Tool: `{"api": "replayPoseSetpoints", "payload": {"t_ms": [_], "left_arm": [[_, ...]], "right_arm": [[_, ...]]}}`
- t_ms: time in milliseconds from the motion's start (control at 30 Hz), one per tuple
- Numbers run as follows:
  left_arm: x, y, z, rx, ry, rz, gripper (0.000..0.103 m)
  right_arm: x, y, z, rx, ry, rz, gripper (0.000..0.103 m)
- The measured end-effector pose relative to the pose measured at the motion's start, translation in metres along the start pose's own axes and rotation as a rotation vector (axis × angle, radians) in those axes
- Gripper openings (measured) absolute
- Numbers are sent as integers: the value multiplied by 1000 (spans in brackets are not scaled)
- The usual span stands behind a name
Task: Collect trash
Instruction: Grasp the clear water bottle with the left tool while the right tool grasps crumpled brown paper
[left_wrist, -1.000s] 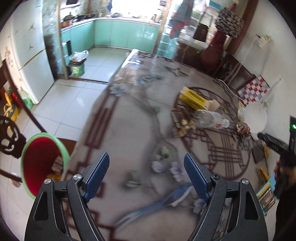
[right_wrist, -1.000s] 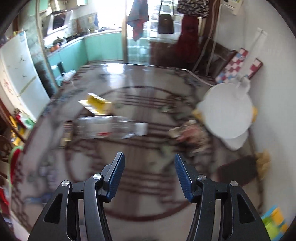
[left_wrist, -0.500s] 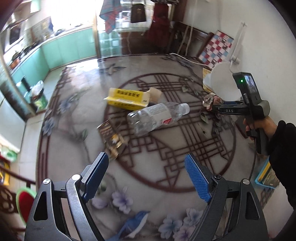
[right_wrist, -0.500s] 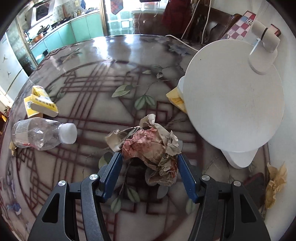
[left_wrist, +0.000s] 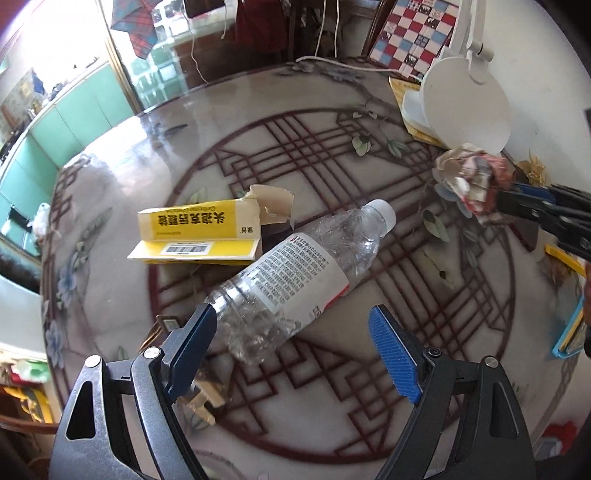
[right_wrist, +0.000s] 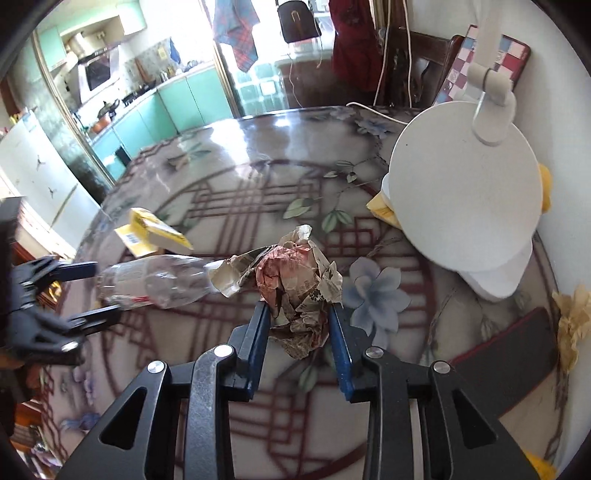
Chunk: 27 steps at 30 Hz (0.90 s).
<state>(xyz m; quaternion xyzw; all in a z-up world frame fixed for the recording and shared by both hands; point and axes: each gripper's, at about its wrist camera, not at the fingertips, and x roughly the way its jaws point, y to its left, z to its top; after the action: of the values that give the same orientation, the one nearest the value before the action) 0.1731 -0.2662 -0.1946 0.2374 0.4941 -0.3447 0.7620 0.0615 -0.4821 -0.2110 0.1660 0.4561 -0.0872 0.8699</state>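
The right tool (right_wrist: 298, 325) has just closed and pinches the paper ball (right_wrist: 295, 284); the left tool (left_wrist: 291, 345) is spread around the bottle (left_wrist: 291, 273) and must squeeze next

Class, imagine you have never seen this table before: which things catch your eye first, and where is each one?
First, the crumpled paper wad, pinched in the right gripper, whose jaws have just been closing, beside the white round lamp. Next, the clear plastic bottle lying on its side mid-table, its base between the open left gripper's fingers, with a torn yellow box just behind it.

1 bottle (left_wrist: 295, 273), 1 box (left_wrist: 195, 229), 1 paper wad (right_wrist: 299, 284)
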Motion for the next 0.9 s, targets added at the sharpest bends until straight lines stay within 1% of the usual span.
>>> {"api": "replayPoseSetpoints", "payload": {"t_ms": [67,133,200,300,367,433,500,600,700,900], "left_arm": [[5,-2,3,26,4,25,84],[11,-2,5,38,23,10,84],[17,-4,4,52,38,13,80],[23,-7,1,77,44,14,67],[23,-10,-1,95,36,25,65],[21,-14,-3,105,34,19,63],[16,-16,-5,111,15,32,63],[3,-18,-7,88,-20,23,62],[-15,-17,-8,42,-48,8,57],[-52,-14,-19,-52,-116,3,46]], "right_arm": [[-3,3,-5,16,4,17,30],[-5,5,-9,23,9,21,30],[-6,8,-10,27,6,20,30],[-10,13,-12,19,1,3,30],[-12,16,-12,9,-4,-8,30],[-17,20,-12,1,-12,-16,30],[-21,24,-11,-4,-21,-21,30],[-29,32,-12,-14,-32,-26,30],[-38,39,-14,-20,-43,-25,30],[-56,52,-18,-31,-73,-14,30]]}}
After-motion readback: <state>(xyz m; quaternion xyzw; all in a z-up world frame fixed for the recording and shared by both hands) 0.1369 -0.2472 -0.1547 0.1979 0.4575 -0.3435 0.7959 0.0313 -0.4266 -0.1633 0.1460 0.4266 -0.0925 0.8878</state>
